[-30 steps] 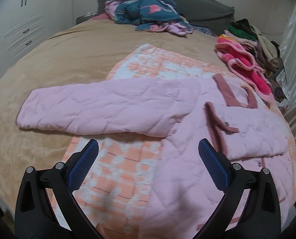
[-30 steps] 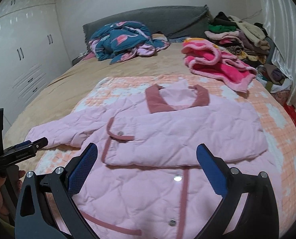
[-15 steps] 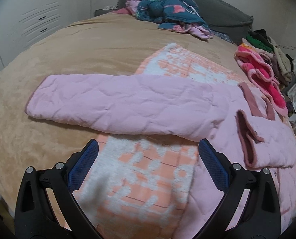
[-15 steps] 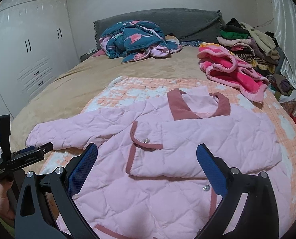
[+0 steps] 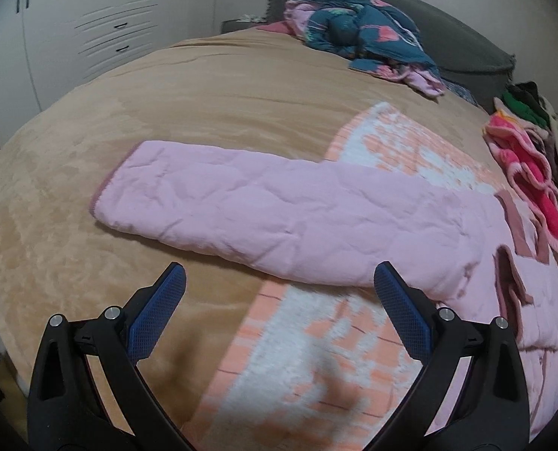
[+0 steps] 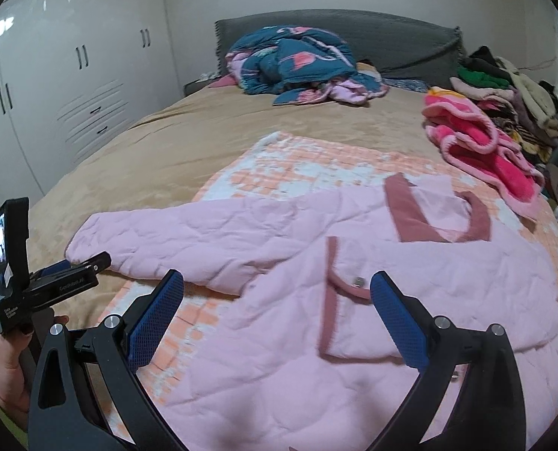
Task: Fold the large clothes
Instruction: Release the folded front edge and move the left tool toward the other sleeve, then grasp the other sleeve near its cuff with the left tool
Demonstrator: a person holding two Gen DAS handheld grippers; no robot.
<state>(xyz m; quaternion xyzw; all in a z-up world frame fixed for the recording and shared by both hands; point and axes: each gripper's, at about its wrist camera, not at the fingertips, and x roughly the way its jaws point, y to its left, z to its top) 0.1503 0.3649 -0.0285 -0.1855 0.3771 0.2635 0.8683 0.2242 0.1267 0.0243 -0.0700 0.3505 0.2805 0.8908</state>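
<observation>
1. The pink jacket (image 6: pixel 354 300) lies front up on the orange-and-white blanket (image 6: pixel 309 165), near the foot of the bed (image 5: pixel 203 94), collar (image 6: pixel 406 210) at the far end.
2. One sleeve looks already folded across the chest; the other sleeve (image 5: pixel 279 210) runs straight out to the left, its cuff (image 5: pixel 106 191) resting on the tan bed cover, off the blanket.
3. Left gripper (image 5: pixel 279 312) hovers just short of that sleeve's near edge, blue pads spread wide, nothing between them.
4. Right gripper (image 6: pixel 277 315) hangs over the jacket's body, fingers equally wide and empty; from its view the left gripper (image 6: pixel 68 274) shows at the left edge beside the cuff, a hand (image 6: pixel 12 357) on its handle.
5. So, by my reading, we're mid-fold: this sleeve is the step in hand.
6. The next move calls for the left gripper to reach the cuff, pinch it, and carry it right across the chest.
7. Further out: a teal quilt (image 6: pixel 290 64) by the headboard and a pile of clothes (image 6: pixel 496 105) far right, well apart from the jacket.
</observation>
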